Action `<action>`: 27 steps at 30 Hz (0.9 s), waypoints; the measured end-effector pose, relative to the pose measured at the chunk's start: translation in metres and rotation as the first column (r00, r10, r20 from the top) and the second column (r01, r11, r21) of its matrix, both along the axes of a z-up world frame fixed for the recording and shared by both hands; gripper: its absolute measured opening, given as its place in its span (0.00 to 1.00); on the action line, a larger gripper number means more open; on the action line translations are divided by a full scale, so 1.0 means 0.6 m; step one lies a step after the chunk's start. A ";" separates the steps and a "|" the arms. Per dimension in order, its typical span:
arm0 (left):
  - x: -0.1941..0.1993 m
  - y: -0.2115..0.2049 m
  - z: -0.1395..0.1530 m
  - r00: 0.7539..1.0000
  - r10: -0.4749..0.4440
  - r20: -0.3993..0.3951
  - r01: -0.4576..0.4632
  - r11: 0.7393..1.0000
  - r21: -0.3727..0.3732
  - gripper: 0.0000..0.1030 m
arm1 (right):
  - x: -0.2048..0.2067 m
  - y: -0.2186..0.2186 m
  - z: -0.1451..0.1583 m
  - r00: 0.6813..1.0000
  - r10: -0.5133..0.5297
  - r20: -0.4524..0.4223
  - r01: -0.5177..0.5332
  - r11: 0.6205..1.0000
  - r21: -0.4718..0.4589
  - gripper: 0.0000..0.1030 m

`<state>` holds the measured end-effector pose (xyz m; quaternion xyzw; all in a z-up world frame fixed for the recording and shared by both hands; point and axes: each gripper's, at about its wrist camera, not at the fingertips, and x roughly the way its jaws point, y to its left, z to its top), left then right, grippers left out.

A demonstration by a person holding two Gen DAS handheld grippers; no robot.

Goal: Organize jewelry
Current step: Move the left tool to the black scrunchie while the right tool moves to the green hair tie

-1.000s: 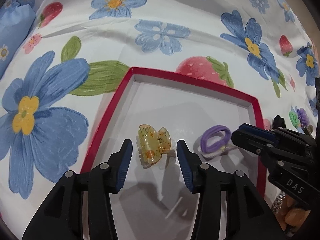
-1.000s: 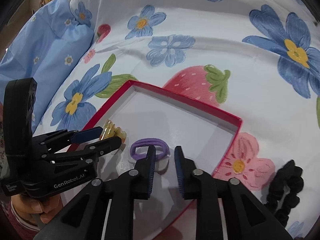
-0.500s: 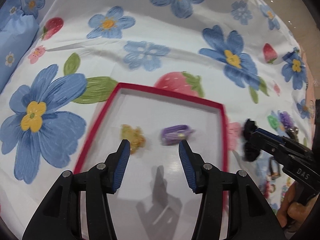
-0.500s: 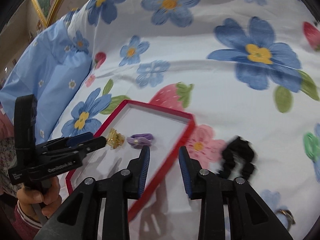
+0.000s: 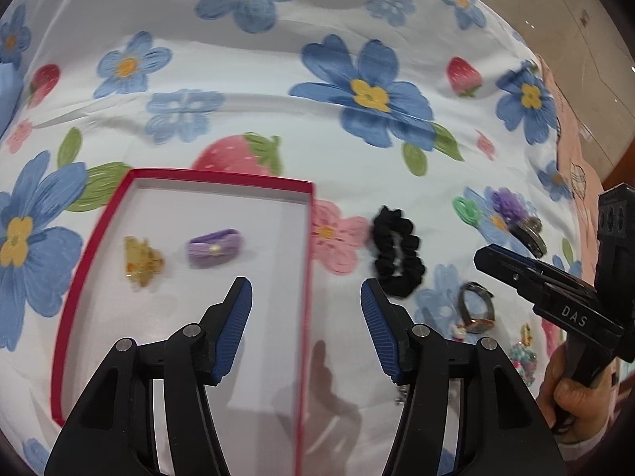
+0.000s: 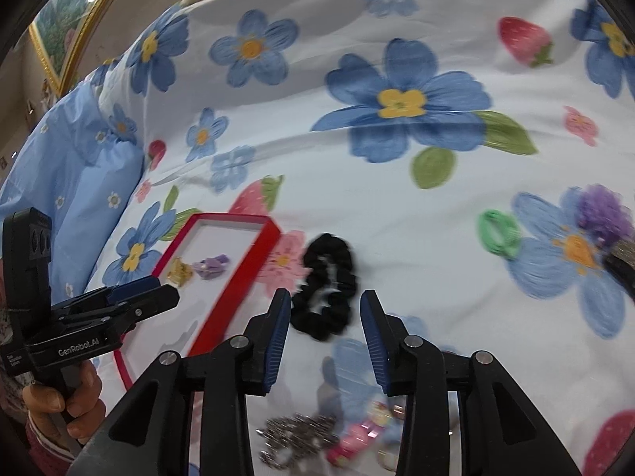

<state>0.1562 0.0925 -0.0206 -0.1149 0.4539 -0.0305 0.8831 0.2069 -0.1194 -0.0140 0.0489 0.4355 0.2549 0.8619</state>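
So two pieces are already in the red-edged box [image 5: 305, 261]: a yellow claw clip [image 5: 141, 260] and a purple hair tie [image 5: 214, 248], lying side by side near its far end. Everything else is loose on the flowery bedspread [image 5: 357, 31], so I'd say the job is barely started. Left to sort: the black scrunchie [image 5: 399, 256] just beside the box, a green hair tie [image 6: 498, 232], a purple fluffy one [image 6: 603, 212], a ring-like metal piece [image 5: 476, 307], plus a blurry heap of chain and beads (can't tell exactly what) at the near edge.

Left gripper [image 5: 306, 327] hovers over the box's right edge, jaws opening, nothing between them. Right gripper [image 6: 326, 335] hangs near the scrunchie, jaws also opening and empty, not touching it.
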 end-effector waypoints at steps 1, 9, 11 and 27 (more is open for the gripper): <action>0.001 -0.007 0.001 1.000 -0.007 0.000 0.007 1.000 0.001 0.55 | 0.000 -0.008 0.000 1.000 -0.007 -0.001 0.007 1.000 0.001 0.37; 0.010 -0.052 -0.001 0.998 -0.056 -0.006 0.056 0.998 -0.003 0.55 | -0.003 -0.075 -0.006 0.997 -0.080 -0.007 0.080 0.997 -0.004 0.37; 0.014 -0.060 -0.003 0.998 -0.062 -0.009 0.062 0.998 -0.004 0.55 | -0.001 -0.087 -0.007 0.996 -0.094 -0.006 0.094 0.996 -0.004 0.37; 0.066 -0.116 -0.037 0.993 -0.104 -0.052 0.103 0.995 -0.020 0.55 | 0.059 -0.152 -0.032 0.980 -0.201 -0.004 0.201 0.979 -0.018 0.37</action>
